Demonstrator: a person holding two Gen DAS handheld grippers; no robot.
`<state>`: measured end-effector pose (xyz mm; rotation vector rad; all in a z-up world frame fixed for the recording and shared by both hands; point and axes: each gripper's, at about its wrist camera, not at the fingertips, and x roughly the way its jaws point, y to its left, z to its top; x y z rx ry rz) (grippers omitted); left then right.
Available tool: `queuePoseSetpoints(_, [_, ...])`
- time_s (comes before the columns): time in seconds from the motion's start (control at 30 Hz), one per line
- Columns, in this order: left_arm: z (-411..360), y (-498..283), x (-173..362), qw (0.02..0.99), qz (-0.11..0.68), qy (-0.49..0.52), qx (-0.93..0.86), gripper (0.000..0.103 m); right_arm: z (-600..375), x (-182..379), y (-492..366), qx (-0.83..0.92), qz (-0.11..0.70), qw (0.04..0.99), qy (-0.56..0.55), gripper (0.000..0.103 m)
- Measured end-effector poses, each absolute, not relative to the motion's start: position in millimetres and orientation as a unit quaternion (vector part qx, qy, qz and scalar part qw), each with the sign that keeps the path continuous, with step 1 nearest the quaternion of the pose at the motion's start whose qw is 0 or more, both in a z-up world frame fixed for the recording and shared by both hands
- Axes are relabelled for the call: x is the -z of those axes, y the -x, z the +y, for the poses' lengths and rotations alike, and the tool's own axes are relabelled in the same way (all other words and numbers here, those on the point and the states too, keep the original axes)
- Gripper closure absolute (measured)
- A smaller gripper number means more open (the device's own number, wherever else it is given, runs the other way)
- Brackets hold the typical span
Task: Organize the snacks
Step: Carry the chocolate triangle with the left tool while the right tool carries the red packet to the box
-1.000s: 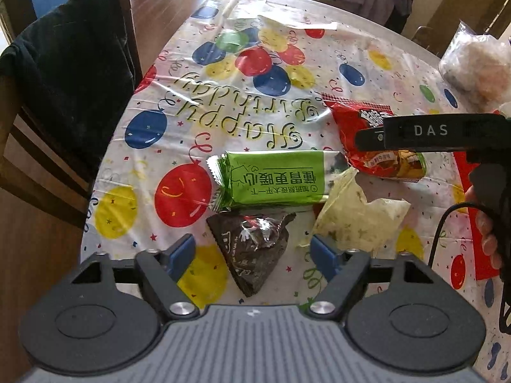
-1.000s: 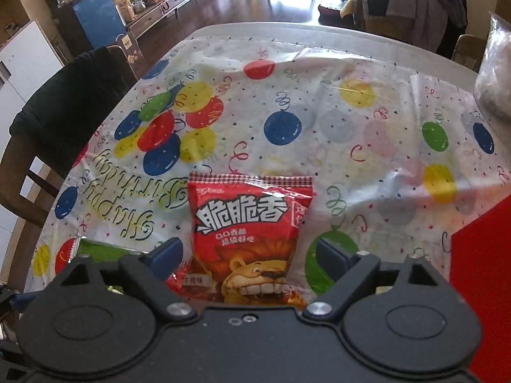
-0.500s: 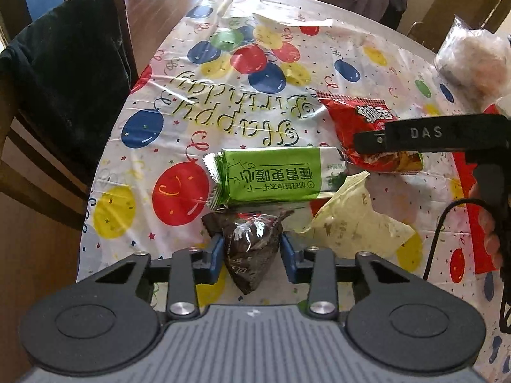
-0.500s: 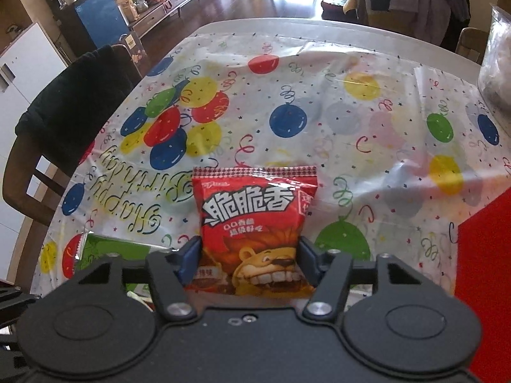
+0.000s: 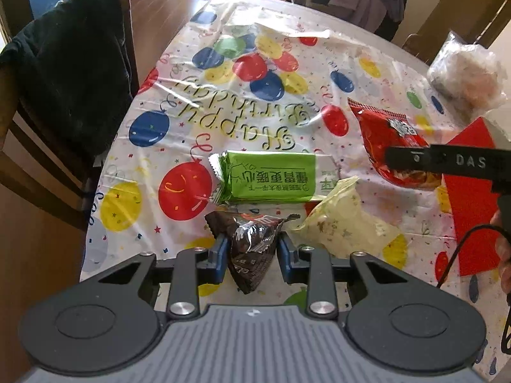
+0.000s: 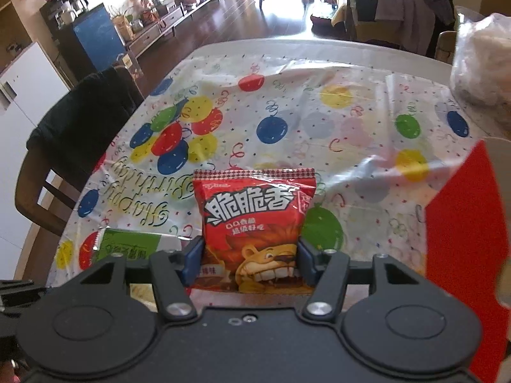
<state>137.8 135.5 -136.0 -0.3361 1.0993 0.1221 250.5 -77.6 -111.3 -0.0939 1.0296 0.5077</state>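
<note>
Left tool [image 5: 252, 253] pinching dark wrapped snack [image 5: 250, 244] at frame bottom; right tool [image 6: 250, 263] clamping red chip bag [image 6: 255, 223], long axis pointing away; jaws just closed.

"Happy Birthday" on tablecloth [image 6: 351, 134], "脆脆香" on red packet [image 6: 255, 220], "DAS" on hand-held gripper [image 5: 447, 162]

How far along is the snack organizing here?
Nothing looks sorted yet. In hand: the left gripper has just closed on the dark packet, the right gripper on the red bag. Left on the table: green pack, yellow packet.
</note>
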Motion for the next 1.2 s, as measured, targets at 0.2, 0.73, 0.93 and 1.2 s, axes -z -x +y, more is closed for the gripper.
queuePoseSetpoints(0.2, [136, -127, 119, 0.848, 0.505, 0.155, -0.046, 0.072, -95, 90, -227, -0.24, 0.469, 0.849, 0.027, 0.045])
queuePoseSetpoints(0.73, [98, -106, 56, 0.872, 0.476, 0.11, 0.024, 0.072, -150, 26, -160, -0.215, 0.429, 0.877, -0.015, 0.045])
queuePoseSetpoints(0.93, [66, -109, 32, 0.882, 0.456, 0.093, 0.068, 0.072, -181, 6, -147, -0.193, 0.414, 0.889, -0.028, 0.045])
queuePoseSetpoints(1.2, [11, -125, 6, 0.892, 0.431, 0.062, 0.117, 0.072, -227, -9, -140, -0.16, 0.394, 0.904, -0.038, 0.045])
